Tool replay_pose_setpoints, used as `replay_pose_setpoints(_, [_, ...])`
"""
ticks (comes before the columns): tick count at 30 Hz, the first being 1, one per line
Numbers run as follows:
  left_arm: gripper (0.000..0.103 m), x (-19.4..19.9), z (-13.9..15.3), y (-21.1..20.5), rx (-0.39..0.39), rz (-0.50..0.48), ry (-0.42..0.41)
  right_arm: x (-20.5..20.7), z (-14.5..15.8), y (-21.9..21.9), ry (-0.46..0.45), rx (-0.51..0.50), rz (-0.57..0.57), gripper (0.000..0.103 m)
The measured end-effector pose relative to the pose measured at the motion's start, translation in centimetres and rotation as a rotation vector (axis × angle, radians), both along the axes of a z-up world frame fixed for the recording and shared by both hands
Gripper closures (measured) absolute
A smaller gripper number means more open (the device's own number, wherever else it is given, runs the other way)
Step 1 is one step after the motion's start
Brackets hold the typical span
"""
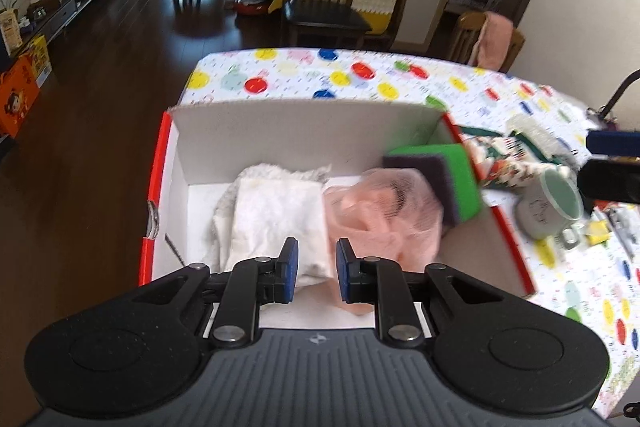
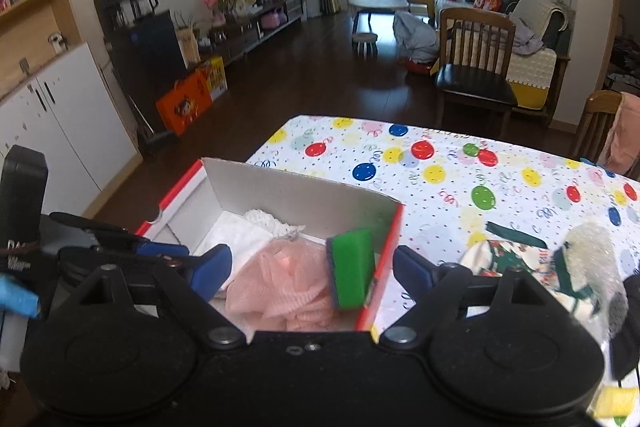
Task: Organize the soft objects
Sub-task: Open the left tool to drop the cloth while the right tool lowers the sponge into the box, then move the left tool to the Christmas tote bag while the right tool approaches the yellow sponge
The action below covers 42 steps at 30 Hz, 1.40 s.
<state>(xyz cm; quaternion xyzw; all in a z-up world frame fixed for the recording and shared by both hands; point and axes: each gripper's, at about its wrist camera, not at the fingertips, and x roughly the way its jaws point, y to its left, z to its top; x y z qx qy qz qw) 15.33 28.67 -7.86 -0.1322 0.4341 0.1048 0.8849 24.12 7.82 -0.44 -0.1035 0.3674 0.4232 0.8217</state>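
Both the left gripper (image 1: 313, 271) and the right gripper (image 2: 312, 271) have black arms, blue pads and 2 silver pivot screws.

tablecloth (image 2: 440, 163): balloon print | mug (image 1: 550, 201): grey, on its side | chair (image 2: 474, 67): wooden, beyond table | orange box (image 2: 184, 109): on floor

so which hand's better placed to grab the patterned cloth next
Right, most likely. The right tool is open and empty beside the patterned cloth on the table, outside the box. The left tool hangs over the box, jaws nearly closed.
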Motion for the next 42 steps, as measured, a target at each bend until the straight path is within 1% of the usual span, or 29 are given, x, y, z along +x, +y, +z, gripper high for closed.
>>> replay_pose_setpoints(5, [0.083, -1.1, 1.9, -1.6, -0.004, -0.027, -0.052, -1.4, 1.1, -3.3, -0.010, 0.040, -0.026, 0.014])
replay_pose_setpoints(7, [0.076, -1.5, 2.5, -2.2, -0.006, -0.037, -0.068, -2.1, 1.4, -4.6, -0.015, 0.052, -0.039, 0.014])
replay_pose_setpoints(8, [0.065, -1.6, 2.8, -2.5, -0.009, -0.037, -0.075, -2.4, 1.4, -5.2, -0.018, 0.056, -0.046, 0.014])
replay_pose_setpoints(9, [0.046, -1.8, 3.1, -2.9, -0.012, -0.038, -0.087, -2.7, 1.5, -5.8, -0.021, 0.062, -0.053, 0.013])
replay_pose_setpoints(11, [0.030, -2.1, 3.8, -3.6, -0.013, -0.047, -0.114, -3.4, 1.6, -7.1, -0.026, 0.077, -0.071, 0.013])
replay_pose_setpoints(14, [0.030, -2.4, 4.9, -5.2, -0.003, -0.075, -0.162, -4.2, 1.6, -9.1, -0.042, 0.088, -0.104, 0.012])
replay_pose_setpoints(16, [0.030, -2.1, 5.4, -6.2, 0.002, -0.099, -0.174, -4.7, 1.6, -10.6, -0.051, 0.094, -0.134, 0.012])
replay_pose_setpoints(18, [0.023, -1.7, 5.8, -7.3, -0.006, -0.121, -0.185, -4.9, 1.6, -12.1, -0.057, 0.101, -0.169, 0.011])
replay_pose_setpoints(20, [0.020, -1.2, 6.0, -8.4, -0.010, -0.144, -0.193, -4.9, 1.4, -13.8, -0.065, 0.097, -0.205, 0.008])
replay_pose_setpoints(22, [0.020, -0.5, 6.1, -9.7, -0.003, -0.166, -0.202, -4.7, 1.1, -15.6, -0.066, 0.092, -0.245, 0.008])
replay_pose_setpoints(24, [0.020, 0.1, 6.2, -10.8, -0.006, -0.180, -0.210, -4.2, 0.7, -17.6, -0.048, 0.095, -0.280, 0.008])
replay_pose_setpoints(27, [0.017, 1.3, 6.0, -12.3, -0.033, -0.191, -0.218, -3.4, 0.0, -20.4, -0.033, 0.094, -0.329, 0.006])
replay_pose_setpoints(31, [0.016, 3.3, 5.7, -14.4, -0.057, -0.208, -0.222, -2.1, -1.1, -23.7, -0.017, 0.080, -0.386, 0.004])
replay_pose_setpoints(34, [0.010, 4.9, 5.3, -15.7, -0.073, -0.213, -0.221, -1.2, -2.2, -25.7, -0.005, 0.064, -0.417, 0.004])
replay_pose_setpoints(36, [0.004, 6.0, 5.1, -16.5, -0.083, -0.207, -0.213, -0.6, -2.8, -27.0, 0.001, 0.056, -0.424, 0.004])
replay_pose_setpoints(42, [0.003, 9.8, 4.2, -18.3, -0.095, -0.162, -0.186, 1.4, -4.9, -29.3, -0.002, 0.012, -0.434, 0.004])
